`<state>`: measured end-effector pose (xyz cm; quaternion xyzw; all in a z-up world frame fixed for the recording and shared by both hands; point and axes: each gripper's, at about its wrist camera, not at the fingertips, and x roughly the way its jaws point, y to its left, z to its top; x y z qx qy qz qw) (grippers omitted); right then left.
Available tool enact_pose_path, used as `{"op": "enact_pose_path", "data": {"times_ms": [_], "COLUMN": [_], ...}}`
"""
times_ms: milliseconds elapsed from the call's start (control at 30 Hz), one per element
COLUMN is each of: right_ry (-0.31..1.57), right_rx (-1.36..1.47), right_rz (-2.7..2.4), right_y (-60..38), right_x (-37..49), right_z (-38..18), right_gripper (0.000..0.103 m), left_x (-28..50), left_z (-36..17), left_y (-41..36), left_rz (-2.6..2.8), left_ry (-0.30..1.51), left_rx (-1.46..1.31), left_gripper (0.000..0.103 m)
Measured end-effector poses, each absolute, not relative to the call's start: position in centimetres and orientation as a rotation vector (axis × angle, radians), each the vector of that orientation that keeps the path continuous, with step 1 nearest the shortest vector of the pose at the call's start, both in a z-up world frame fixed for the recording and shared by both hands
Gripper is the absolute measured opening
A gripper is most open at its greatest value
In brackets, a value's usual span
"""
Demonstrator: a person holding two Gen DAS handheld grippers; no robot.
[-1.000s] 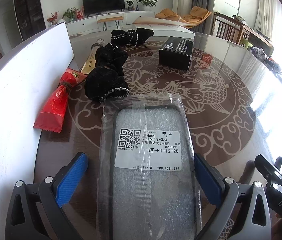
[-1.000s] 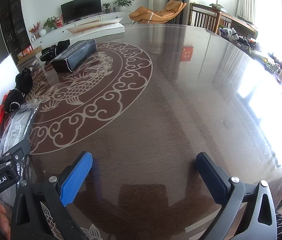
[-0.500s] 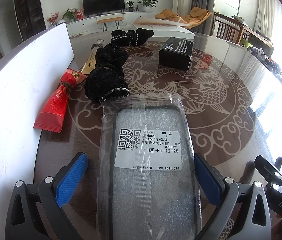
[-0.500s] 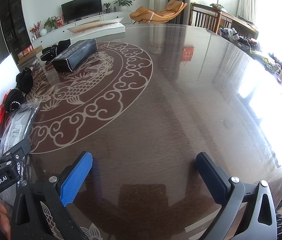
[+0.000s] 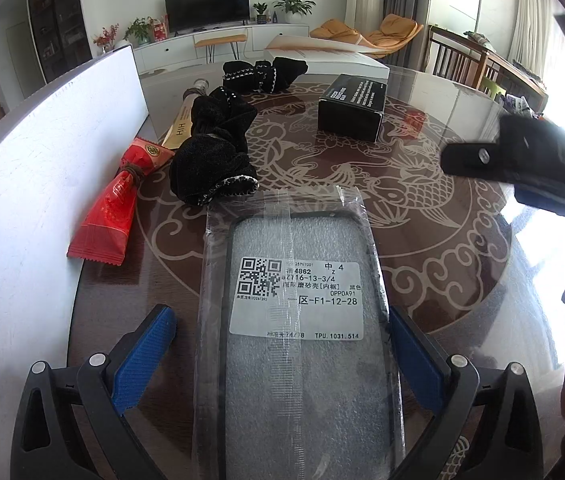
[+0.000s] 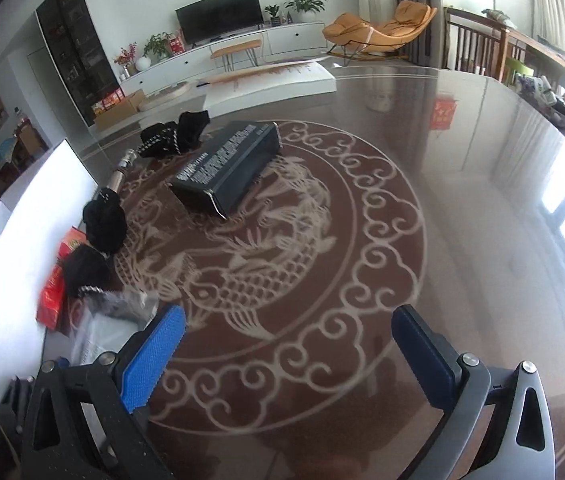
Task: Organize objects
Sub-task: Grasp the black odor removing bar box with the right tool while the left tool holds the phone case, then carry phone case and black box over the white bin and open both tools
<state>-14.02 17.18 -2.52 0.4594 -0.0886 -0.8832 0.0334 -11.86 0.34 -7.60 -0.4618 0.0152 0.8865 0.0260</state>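
Left wrist view: the left gripper [image 5: 282, 354] has its jaws spread wide, with a bagged phone case [image 5: 296, 344] lying flat on the table [image 5: 462, 264] between the blue pads, gripped by neither. The clear bag holds a dark-framed case under a white label; its long axis runs near to far. Beyond it lie a red packet [image 5: 116, 210] on the left, black cloth [image 5: 214, 152], and a black box [image 5: 352, 106] farther right.

Right wrist view: the right gripper [image 6: 286, 354] hangs above the table with jaws spread and nothing between them. The black box [image 6: 228, 168] points far-right.
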Motion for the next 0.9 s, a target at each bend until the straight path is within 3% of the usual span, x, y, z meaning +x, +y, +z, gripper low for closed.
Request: {"op": "enact_pose_path", "data": {"times_ms": [200, 333, 367, 400, 533, 767, 900], "right_ry": [-0.297, -0.177, -0.157, -0.161, -0.178, 0.078, 0.03], "right_rx": [1.514, 1.693, 1.728, 1.74, 1.645, 1.548, 1.562], "right_rz": [-2.607, -2.621, -2.606, -2.592, -2.602, -2.592, -2.576], "right_y": [12.9, 10.9, 10.7, 10.9, 12.2, 14.9, 16.7], "right_x": [-24.8, -28.7, -29.2, -29.3, -27.5, -18.2, -10.0], "right_z": [-1.6, -3.4, -4.0, -4.3, -4.5, -5.0, -4.6], "right_gripper": [0.103, 0.102, 0.1, 0.083, 0.062, 0.06, 0.06], "left_x": [-11.8, -11.8, -11.8, -11.8, -11.7, -11.7, -11.7], "left_z": [-7.6, -7.6, -7.6, -7.6, -7.6, -7.6, -7.6], "left_y": [0.3, 0.3, 0.3, 0.3, 0.3, 0.3, 0.3], "left_rz": [2.74, 2.74, 2.74, 2.741, 2.741, 2.741, 2.742], "left_ry": [0.047, 0.047, 0.047, 0.047, 0.047, 0.046, 0.046], "left_rx": [-1.427, -1.427, -1.427, -1.427, -1.426, -1.425, -1.425], "left_gripper": [0.103, 0.103, 0.103, 0.103, 0.103, 0.103, 0.103]}}
